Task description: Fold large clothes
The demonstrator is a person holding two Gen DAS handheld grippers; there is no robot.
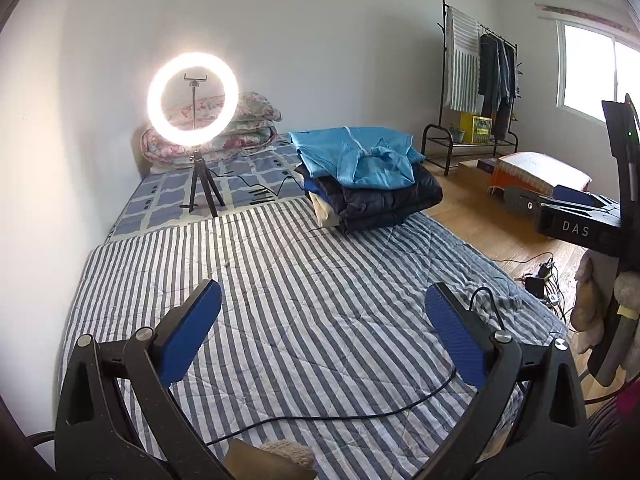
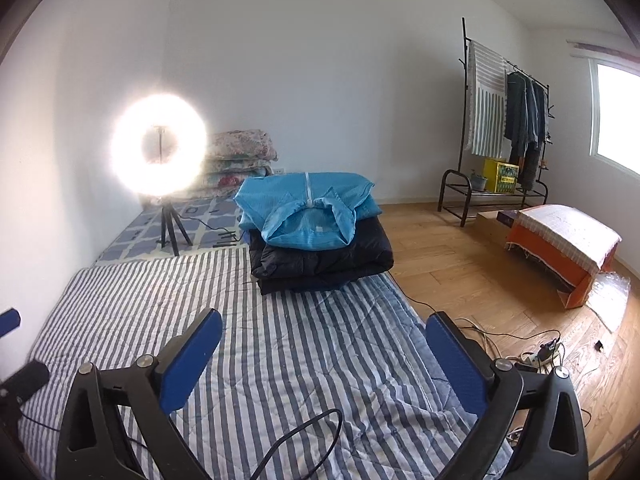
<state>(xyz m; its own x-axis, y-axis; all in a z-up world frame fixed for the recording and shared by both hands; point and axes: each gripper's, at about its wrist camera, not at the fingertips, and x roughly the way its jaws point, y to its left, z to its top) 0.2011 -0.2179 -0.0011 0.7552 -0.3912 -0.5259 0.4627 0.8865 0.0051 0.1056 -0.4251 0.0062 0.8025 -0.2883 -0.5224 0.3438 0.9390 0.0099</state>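
A pile of folded clothes sits at the far end of the striped quilt [image 1: 280,288] [image 2: 300,352]: a light blue garment [image 1: 356,152] [image 2: 308,208] on top of a dark padded jacket [image 1: 384,200] [image 2: 320,260]. My left gripper [image 1: 322,300] hangs open above the bare quilt, blue pads wide apart, nothing between them. My right gripper [image 2: 324,334] is likewise open over the quilt, well short of the pile. In the left wrist view the right gripper's body [image 1: 576,220] shows at the right edge.
A lit ring light on a tripod [image 1: 194,100] [image 2: 160,148] stands at the bed's far left, before stacked floral bedding [image 1: 248,120]. A black cable [image 1: 360,412] crosses the quilt. On the wooden floor to the right are a clothes rack [image 2: 500,128], an orange box [image 2: 560,248] and a power strip [image 2: 540,354].
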